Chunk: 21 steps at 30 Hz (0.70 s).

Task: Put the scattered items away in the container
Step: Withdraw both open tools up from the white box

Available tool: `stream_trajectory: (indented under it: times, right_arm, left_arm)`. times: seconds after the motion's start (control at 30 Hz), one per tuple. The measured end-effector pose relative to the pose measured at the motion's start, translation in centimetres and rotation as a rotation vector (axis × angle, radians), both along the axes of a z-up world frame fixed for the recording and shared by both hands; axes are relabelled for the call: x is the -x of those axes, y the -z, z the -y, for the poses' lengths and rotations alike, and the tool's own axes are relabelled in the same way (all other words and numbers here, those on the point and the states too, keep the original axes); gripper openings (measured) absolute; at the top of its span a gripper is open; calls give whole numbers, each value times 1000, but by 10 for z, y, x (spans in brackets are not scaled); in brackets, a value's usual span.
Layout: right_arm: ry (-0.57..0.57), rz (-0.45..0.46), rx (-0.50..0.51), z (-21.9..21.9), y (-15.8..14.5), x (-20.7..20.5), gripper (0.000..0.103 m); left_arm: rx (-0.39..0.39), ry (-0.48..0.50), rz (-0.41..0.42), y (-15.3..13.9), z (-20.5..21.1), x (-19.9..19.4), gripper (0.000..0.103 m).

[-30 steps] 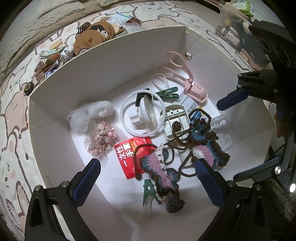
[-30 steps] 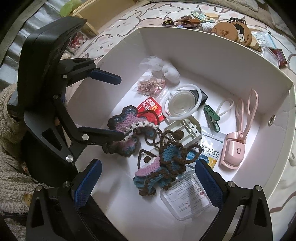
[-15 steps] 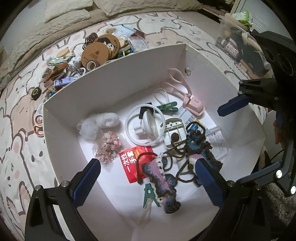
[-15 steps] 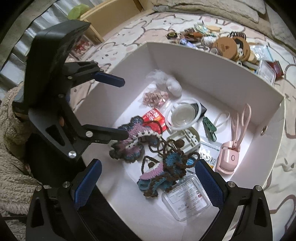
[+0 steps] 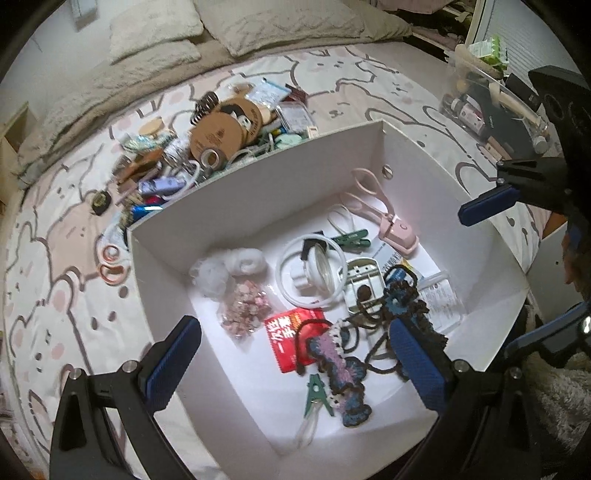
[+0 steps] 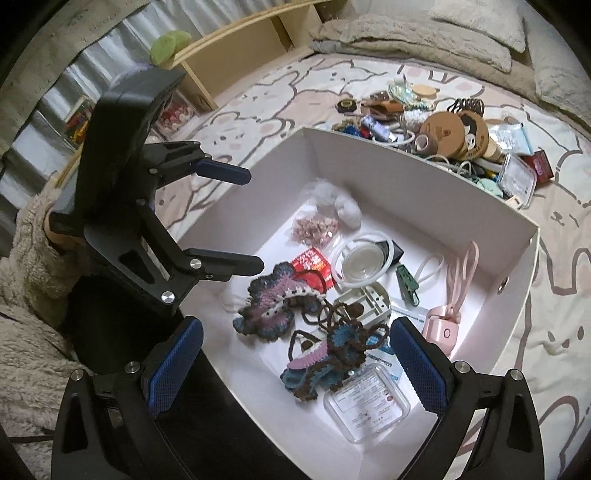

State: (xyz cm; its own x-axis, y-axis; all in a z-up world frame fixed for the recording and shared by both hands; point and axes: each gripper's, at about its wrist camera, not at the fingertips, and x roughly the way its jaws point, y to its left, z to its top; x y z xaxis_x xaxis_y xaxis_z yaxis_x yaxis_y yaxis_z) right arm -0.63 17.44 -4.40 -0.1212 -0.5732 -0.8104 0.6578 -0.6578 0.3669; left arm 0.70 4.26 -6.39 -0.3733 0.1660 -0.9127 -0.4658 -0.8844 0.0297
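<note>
A white box [image 5: 258,195] sits on the bed, with crocheted pieces [image 5: 343,373], a white ring light [image 5: 314,273], a pink clip fan [image 5: 397,236], a red packet [image 5: 291,332] and bags lying inside. My left gripper [image 5: 295,358] hovers open and empty above the box's near corner. My right gripper [image 6: 295,363] is open and empty too, over the opposite near edge, above a clear plastic case [image 6: 365,402]. Each gripper shows in the other view: the left gripper [image 6: 240,218], the right gripper [image 5: 517,266]. A pile of scattered items [image 5: 221,136] lies on the sheet behind the box's far wall.
Pink scissors handles [image 5: 110,266] lie on the sheet left of the box. Pillows [image 5: 295,26] line the far edge of the bed. A clear bin of bottles [image 5: 491,107] stands at the right, and a wooden shelf [image 6: 236,62] runs beside the bed.
Both grippers have risen and drawn back from the box, so more of the bed and the pile behind it shows. Items in the box lie as before.
</note>
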Motion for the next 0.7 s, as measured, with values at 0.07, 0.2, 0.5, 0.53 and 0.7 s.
stream_trajectory:
  times: [0.07, 0.2, 0.5, 0.53, 0.7]
  right_arm:
    - [9, -12, 3, -3, -5, 1, 101]
    - [32, -43, 20, -8, -16, 1, 101]
    - [66, -110, 56, -15, -37, 3, 101]
    - [71, -120, 64, -15, -40, 4, 101]
    - [88, -168, 90, -17, -55, 9, 101]
  left_arm:
    - [-1, -6, -17, -5, 2, -1, 103]
    - [-2, -13, -46, -15, 5, -2, 103]
    - [-17, -29, -130, -43, 7, -3, 103]
    - [-19, -34, -138, -46, 8, -2, 103]
    - [-24, -49, -181, -63, 11, 1, 103]
